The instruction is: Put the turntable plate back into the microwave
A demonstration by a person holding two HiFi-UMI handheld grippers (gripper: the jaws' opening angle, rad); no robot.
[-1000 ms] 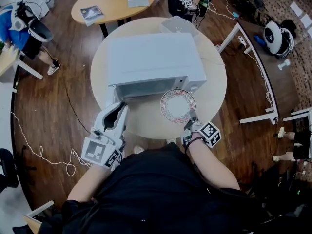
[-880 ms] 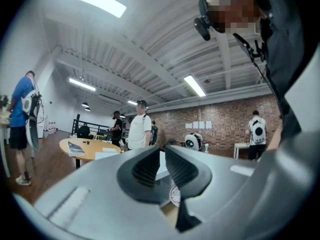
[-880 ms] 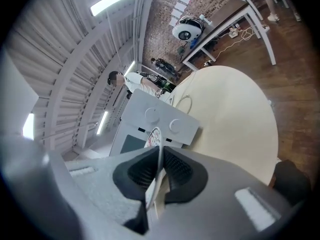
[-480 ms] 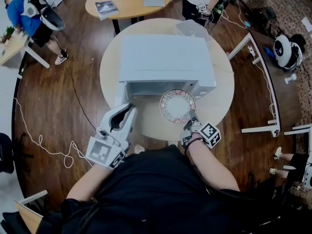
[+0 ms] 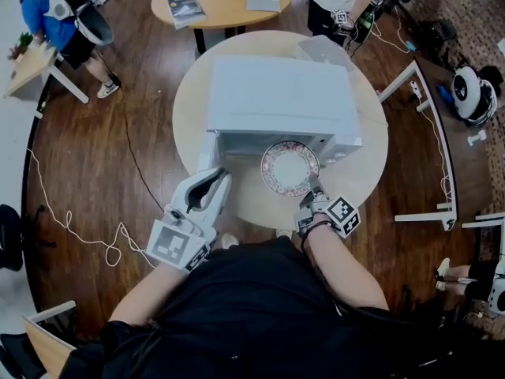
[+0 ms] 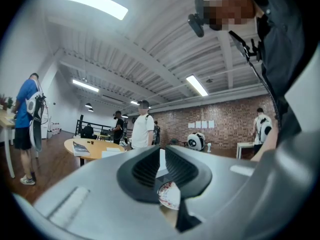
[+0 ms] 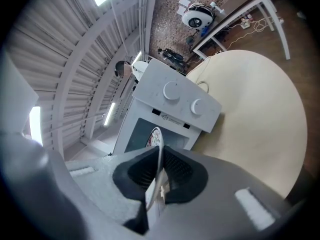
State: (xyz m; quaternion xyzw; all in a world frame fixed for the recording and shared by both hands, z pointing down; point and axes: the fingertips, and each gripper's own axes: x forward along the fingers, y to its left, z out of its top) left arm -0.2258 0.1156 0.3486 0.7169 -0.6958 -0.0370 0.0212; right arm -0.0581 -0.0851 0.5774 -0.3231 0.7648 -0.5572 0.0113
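The turntable plate, from the head view, sits just ahead of the right gripper, at the open mouth of the microwave. In the left gripper view, the left gripper is narrowly apart and empty. In the right gripper view, the pads pinch the plate's near rim; so thin a bite could let it tilt and clip the opening.

Open-plan robotics lab, seen from the floor: a bare brick wall closes the far end under a ribbed white ceiling hung with strip lights. Loose cables trail over the dark wooden floor. A lone microwave sits on a round worktop mid-room, beside an oval table. A white ball-shaped machine stands by the edge, and a person in blue carries a white rig on the back.
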